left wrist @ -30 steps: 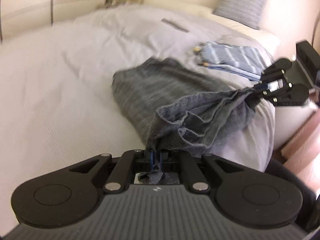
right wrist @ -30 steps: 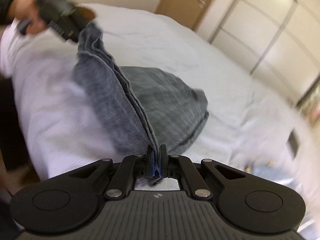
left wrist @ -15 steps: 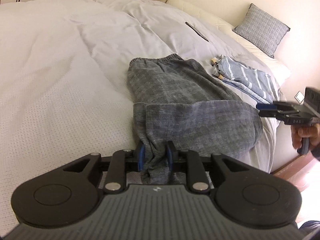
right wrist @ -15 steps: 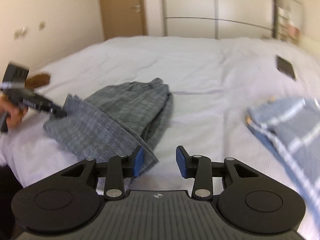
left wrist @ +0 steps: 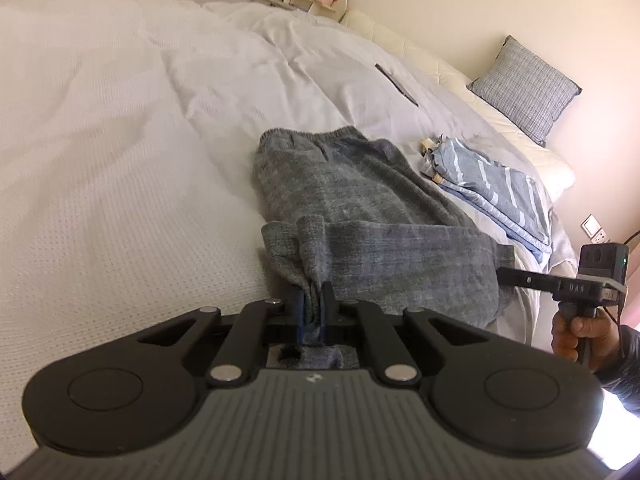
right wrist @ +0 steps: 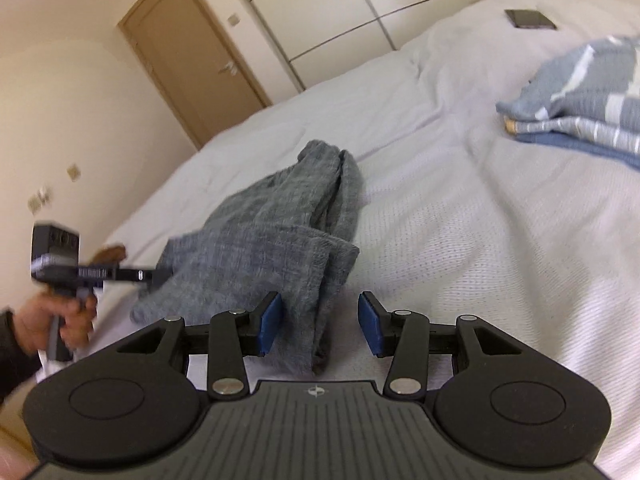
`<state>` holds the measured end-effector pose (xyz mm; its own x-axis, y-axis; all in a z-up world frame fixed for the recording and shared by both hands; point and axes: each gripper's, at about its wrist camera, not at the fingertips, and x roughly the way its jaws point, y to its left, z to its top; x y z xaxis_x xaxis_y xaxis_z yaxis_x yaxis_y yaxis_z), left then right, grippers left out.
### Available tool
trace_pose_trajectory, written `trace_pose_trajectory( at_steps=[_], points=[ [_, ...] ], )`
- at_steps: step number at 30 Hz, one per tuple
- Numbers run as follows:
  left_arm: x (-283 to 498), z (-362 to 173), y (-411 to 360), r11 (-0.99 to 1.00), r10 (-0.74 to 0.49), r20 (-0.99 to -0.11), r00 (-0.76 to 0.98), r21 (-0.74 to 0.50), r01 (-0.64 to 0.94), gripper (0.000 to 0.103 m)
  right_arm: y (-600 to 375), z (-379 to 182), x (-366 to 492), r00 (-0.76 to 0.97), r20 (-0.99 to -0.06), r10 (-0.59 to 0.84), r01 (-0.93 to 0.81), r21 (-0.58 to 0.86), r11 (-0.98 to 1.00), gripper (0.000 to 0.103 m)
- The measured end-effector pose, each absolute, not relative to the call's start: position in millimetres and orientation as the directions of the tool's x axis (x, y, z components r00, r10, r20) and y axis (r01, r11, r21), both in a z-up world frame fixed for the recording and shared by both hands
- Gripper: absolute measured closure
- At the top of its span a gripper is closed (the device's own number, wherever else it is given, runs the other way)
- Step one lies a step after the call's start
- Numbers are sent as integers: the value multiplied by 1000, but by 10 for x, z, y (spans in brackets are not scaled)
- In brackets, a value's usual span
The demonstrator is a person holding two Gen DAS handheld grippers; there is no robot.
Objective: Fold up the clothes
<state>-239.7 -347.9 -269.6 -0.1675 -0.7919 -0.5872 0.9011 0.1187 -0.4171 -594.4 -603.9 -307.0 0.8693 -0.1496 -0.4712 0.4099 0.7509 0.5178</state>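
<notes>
Grey knit shorts (left wrist: 352,208) lie on the white bedcover (left wrist: 120,160), their near half folded back over the waistband half. My left gripper (left wrist: 311,292) is shut on the near left corner of the fold, and a bunch of cloth shows behind its pads. In the right wrist view the shorts (right wrist: 260,240) run away from my right gripper (right wrist: 320,316), whose jaws are opening. The folded edge lies between the blue pads (right wrist: 268,320), which do not press on it. Each gripper shows in the other view: the right gripper (left wrist: 505,274) and the left gripper (right wrist: 150,278).
A folded blue striped garment (left wrist: 496,184) lies right of the shorts, seen too as the striped pile (right wrist: 580,100). A dark flat phone (left wrist: 396,84) rests further up the bed. A grey pillow (left wrist: 528,88) stands by the headboard. The bed's edge drops off near my hands.
The lifted half of the shorts came down folded onto the bed. My right gripper let go of its corner and opened. The left loosened briefly, then shut again on its corner.
</notes>
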Motion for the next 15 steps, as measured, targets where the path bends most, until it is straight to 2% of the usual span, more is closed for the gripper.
trace_pose_trajectory(
  at_steps=[1, 2, 4, 9, 12, 15],
  points=[
    [-2417, -2677, -3455, 119, -798, -582, -159, -410, 904, 100, -6037, -3071, -5960, 876, -457, -154, 409, 536, 738, 61],
    [-2437, -2657, -3432, 119, -803, -576, -150, -403, 908, 100, -6027, -3061, -5984, 882, -444, -158, 407, 549, 730, 78],
    [-2485, -2610, -3378, 120, -817, -562, -131, -386, 915, 100, -6007, -3001, -6021, 885, -432, -173, 411, 551, 727, 96],
    [-2514, -2349, -3171, 99, -872, -475, -117, -406, 908, 100, -5801, -2634, -6058, 870, -445, -213, 406, 402, 821, 99],
    [-2448, -2193, -3194, 93, -896, -431, -108, -420, 903, 100, -5761, -2344, -6045, 881, -408, -237, 381, 318, 868, 99],
    [-2298, -2096, -3422, 105, -904, -417, -95, -431, 896, 100, -5919, -2128, -5905, 895, -372, -248, 369, 300, 880, 99]
  ],
)
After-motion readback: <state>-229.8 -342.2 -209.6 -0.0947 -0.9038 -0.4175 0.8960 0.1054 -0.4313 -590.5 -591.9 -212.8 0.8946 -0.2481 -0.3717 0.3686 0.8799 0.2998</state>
